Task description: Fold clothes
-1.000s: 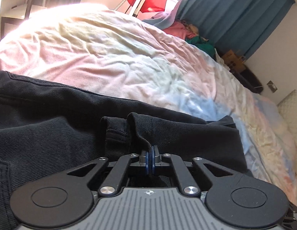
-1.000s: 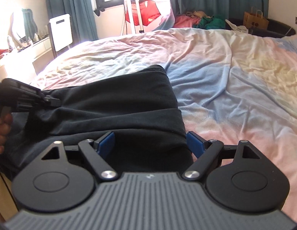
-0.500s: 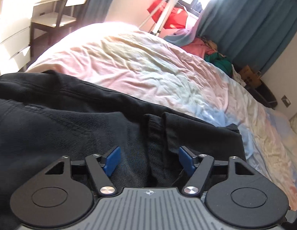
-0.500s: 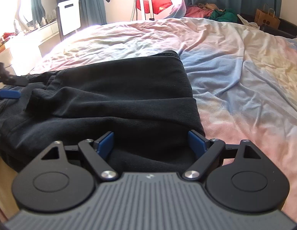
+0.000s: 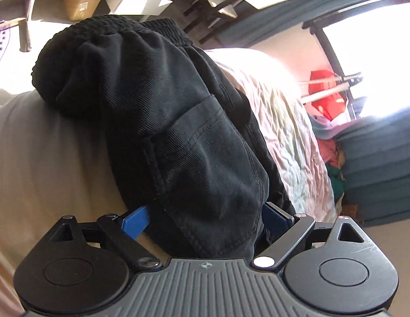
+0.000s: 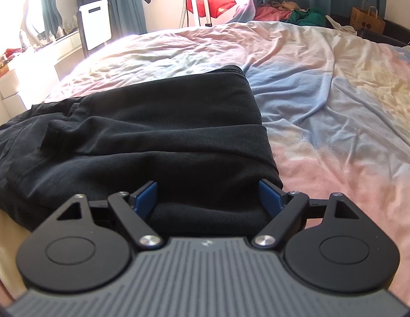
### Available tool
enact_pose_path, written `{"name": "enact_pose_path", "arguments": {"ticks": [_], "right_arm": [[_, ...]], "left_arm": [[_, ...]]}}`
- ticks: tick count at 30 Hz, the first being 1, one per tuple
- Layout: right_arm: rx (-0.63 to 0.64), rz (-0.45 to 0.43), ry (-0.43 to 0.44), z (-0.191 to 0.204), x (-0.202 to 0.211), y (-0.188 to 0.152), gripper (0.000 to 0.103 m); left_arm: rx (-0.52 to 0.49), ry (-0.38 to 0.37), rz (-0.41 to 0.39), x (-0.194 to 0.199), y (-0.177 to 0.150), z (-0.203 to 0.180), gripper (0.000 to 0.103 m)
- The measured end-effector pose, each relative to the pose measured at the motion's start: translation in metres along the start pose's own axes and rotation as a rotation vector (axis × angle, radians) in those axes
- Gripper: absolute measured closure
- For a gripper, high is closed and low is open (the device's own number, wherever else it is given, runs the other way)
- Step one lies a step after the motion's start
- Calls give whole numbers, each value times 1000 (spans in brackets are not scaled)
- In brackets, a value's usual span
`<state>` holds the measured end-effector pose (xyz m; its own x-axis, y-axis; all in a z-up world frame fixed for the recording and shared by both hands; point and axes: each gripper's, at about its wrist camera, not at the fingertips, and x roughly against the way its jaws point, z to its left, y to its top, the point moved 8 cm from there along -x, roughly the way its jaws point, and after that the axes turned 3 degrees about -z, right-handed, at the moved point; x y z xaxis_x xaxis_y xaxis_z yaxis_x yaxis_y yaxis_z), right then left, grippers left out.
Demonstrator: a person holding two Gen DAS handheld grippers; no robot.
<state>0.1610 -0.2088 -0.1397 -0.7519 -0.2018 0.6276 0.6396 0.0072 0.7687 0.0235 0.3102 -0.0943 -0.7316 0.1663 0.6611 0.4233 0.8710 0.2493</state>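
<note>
The right gripper has its jaws spread wide, one blue pad at each side of the near edge of the black trousers. No pad presses the cloth. The trousers lie folded lengthwise on the bed, with the folded end pointing toward the far side and the waist section trailing off to the left edge of the mattress.

The left gripper also has its jaws apart, with the waist end of the trousers bunched between the blue pads; whether the pads touch the cloth cannot be told. A back pocket faces the left wrist camera, and the elastic waistband hangs over the bed edge.

Beyond the bed stand a clothes rack with a red garment, teal curtains and a paper bag.
</note>
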Motion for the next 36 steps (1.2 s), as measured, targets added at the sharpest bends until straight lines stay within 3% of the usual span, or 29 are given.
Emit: {"name": "enact_pose_path", "arguments": {"ticks": [2, 6, 14, 15, 22, 24, 27, 29, 36], "right_arm": [[7, -2, -5, 0, 0, -1, 19], [19, -4, -19, -1, 2, -3, 19], [23, -1, -33, -3, 1, -4, 19], [23, -1, -34, -3, 2, -4, 19], [5, -4, -47, -7, 4, -3, 19], [-4, -5, -53, -8, 3, -2, 19], [-4, -11, -62, -9, 1, -1, 19], [1, -19, -65, -7, 1, 0, 19], [52, -44, -22, 8, -1, 2, 19]], "left_arm": [[68, -34, -27, -8, 3, 1, 10], [158, 23, -20, -27, -8, 6, 10], [276, 33, -154, 8, -4, 29, 11], [283, 16, -170, 11, -2, 30, 10], [315, 130, -210, 12, 6, 44, 13], [316, 147, -258, 22, 10, 47, 13], [294, 118, -293, 26, 16, 49, 13], [294, 109, -270, 20, 19, 49, 13], [243, 185, -364, -2, 51, 31, 36]]}}
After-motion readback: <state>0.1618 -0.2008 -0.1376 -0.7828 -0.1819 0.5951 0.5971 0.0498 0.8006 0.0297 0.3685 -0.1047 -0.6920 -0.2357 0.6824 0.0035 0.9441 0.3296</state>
